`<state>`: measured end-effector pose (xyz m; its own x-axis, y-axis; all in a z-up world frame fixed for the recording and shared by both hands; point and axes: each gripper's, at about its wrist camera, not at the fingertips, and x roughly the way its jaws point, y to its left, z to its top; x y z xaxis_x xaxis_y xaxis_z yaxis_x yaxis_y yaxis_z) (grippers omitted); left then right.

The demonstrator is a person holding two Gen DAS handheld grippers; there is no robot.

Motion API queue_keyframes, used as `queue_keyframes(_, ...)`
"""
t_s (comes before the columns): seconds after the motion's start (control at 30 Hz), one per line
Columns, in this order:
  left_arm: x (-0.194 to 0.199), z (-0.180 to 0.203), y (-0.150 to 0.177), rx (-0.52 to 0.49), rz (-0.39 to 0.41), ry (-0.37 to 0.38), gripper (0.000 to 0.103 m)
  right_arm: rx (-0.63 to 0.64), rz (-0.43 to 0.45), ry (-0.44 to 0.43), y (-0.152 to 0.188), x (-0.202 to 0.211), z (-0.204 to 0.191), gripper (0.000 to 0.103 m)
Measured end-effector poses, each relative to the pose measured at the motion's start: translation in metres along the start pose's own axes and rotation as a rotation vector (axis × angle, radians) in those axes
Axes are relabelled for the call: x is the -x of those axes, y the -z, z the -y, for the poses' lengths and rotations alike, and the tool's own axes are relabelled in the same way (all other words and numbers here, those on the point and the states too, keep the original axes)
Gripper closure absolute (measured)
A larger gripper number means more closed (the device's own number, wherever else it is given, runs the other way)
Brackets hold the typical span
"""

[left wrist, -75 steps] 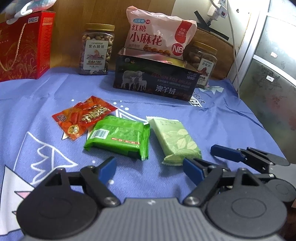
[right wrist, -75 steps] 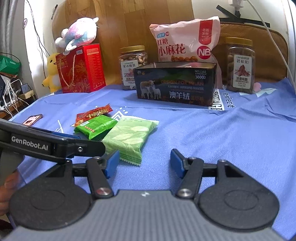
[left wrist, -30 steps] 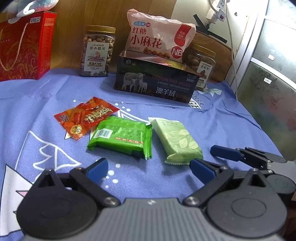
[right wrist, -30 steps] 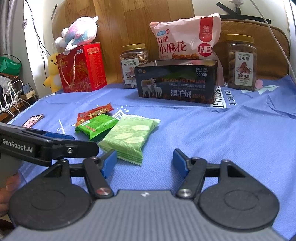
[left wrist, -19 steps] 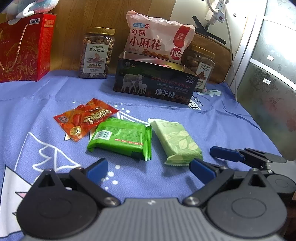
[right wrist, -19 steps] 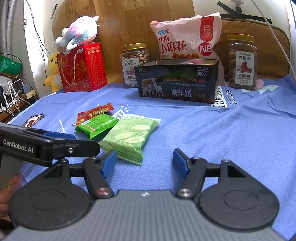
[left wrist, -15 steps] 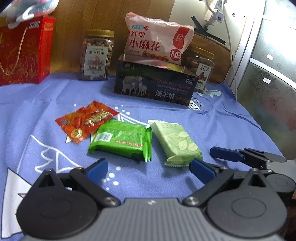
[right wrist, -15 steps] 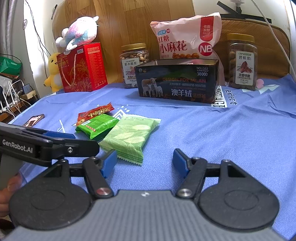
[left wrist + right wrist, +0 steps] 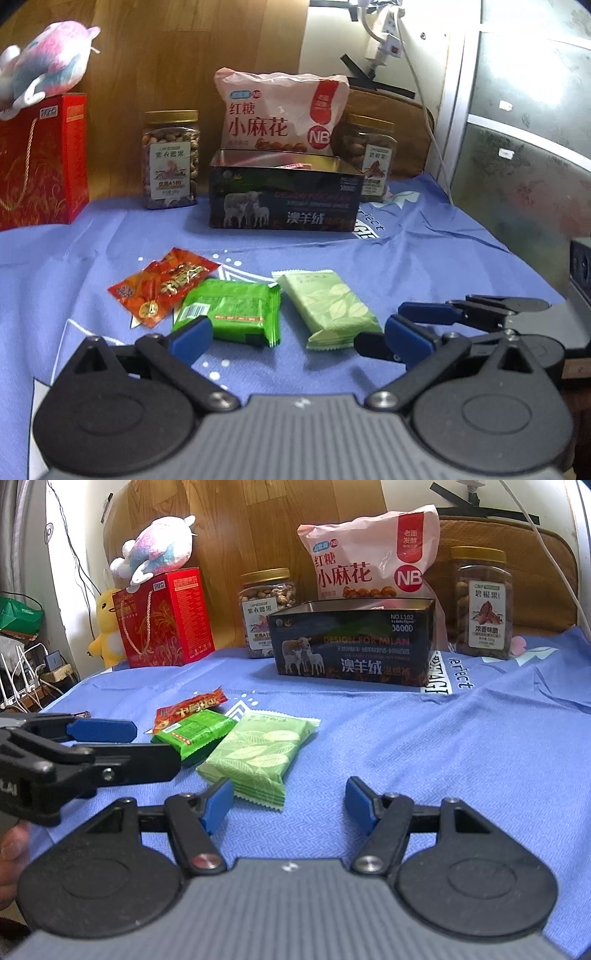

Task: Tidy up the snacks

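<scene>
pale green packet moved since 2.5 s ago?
No. In the right wrist view the pale green packet still lies beside the dark green packet, the same way in front of the black tin; neither gripper touches it.

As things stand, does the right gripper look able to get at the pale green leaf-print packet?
Probably yes. The right gripper is open and empty, and the pale green packet lies flat on the blue cloth just ahead of its left finger. The left gripper sits off to the side, nearer the bright green packet.
</scene>
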<state>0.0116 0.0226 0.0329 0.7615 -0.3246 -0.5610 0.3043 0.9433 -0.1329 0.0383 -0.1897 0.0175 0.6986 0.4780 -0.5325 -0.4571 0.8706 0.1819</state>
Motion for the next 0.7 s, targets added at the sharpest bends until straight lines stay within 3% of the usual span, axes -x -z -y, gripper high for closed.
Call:
queue_keyframes(0.23,0.005,0.0,-0.003,-0.017,0.008,-0.006,0.0,0.001,0.0,0.0,0.0,0.0,0.0,0.033)
queue_keyframes(0.7,0.008,-0.026,-0.017,0.081,-0.007,0.078,0.003,0.012,0.002,0.013,-0.001,0.001,-0.001,0.033)
